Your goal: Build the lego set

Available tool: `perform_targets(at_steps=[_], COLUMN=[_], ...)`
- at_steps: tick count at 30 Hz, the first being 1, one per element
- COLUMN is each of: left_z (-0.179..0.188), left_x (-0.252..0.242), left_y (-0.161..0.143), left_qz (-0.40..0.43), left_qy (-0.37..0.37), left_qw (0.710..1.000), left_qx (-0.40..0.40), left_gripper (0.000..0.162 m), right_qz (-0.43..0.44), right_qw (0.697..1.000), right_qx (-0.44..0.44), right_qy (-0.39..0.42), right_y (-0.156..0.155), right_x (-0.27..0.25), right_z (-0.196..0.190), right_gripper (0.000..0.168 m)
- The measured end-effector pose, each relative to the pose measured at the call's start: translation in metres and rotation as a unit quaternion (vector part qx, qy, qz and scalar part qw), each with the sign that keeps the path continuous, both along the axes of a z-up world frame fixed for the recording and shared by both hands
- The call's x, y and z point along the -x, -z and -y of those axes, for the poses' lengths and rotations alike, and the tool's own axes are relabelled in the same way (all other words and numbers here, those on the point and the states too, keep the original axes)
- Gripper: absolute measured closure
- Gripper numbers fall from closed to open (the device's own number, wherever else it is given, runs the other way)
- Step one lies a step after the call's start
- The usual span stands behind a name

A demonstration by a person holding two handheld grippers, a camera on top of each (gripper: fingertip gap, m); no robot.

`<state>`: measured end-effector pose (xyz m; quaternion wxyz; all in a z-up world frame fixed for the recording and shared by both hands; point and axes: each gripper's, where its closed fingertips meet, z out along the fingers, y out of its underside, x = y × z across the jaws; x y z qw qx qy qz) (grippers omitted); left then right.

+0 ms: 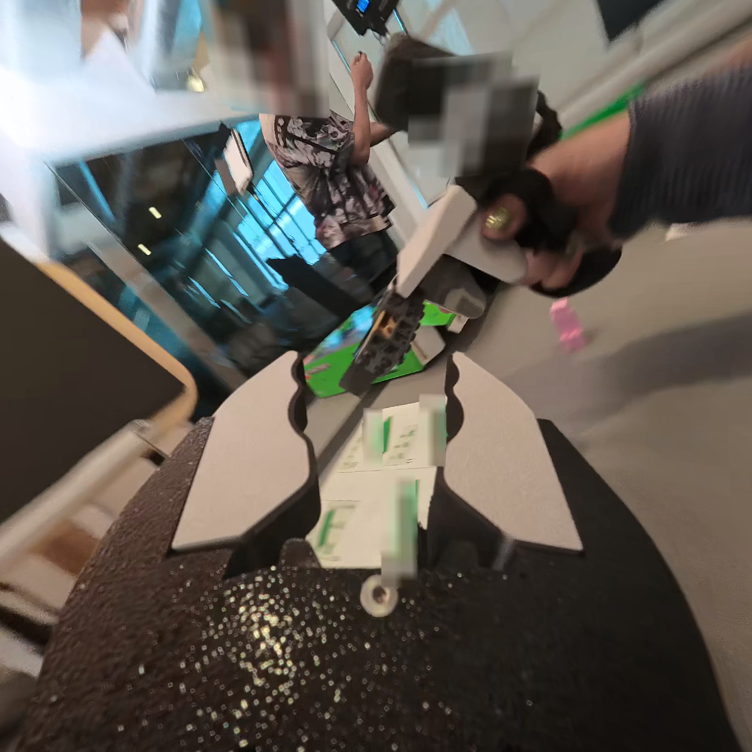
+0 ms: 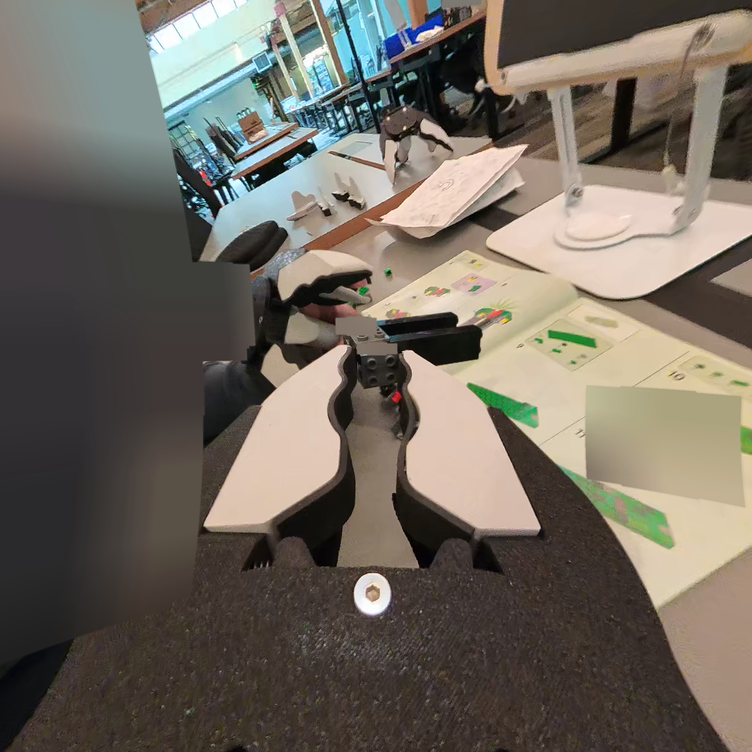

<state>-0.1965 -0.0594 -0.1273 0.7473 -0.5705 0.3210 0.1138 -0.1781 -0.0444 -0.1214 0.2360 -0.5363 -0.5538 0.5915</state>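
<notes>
In the right wrist view my right gripper is shut on a dark grey and black lego assembly, held above the open instruction booklet. A small red part hangs under the assembly. The left wrist view shows that gripper with the assembly in a person's hand. My left gripper is open and empty and points at the assembly from a short way off. It also shows in the right wrist view, to the left of the assembly. A long green plate lies on the booklet.
A green lego box lies beyond the assembly. A small green brick sits on the grey table. A white monitor stand and a paper stack stand at the back right. A pink object lies at the right.
</notes>
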Motion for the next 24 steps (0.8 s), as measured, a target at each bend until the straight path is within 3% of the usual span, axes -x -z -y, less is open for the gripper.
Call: perform_targets(at_steps=[3,6,9,17,24], left_z=[-0.002,-0.002,-0.001,0.001,-0.002], left_x=[-0.007,-0.012,-0.010,-0.016,-0.005], left_y=[0.010,0.014,0.011,0.010,0.007], left_qz=[-0.101,-0.133,-0.130,-0.130,-0.030], left_qy=[-0.040,-0.048,-0.051,-0.038,-0.014], left_qw=[0.994,0.990,0.990,0.990,0.999], left_qx=[-0.018,-0.026,-0.033,-0.040,0.005], left_gripper=[0.101,0.117,0.130,0.139,0.141], right_qz=[0.021,0.028,0.039,0.049,-0.038], right_qw=[0.999,0.997,0.996,0.993,0.999], right_qx=[0.029,0.065,0.078,0.101,0.016], right_qy=[-0.012,-0.014,-0.026,-0.037,-0.010], right_y=[0.006,0.006,0.010,0.012,-0.009], right_x=[-0.001,-0.002,-0.005,-0.004,-0.003], right_z=[0.002,0.001,0.003,0.007,0.000], right_gripper=[0.150,0.150,0.150,0.150,0.133])
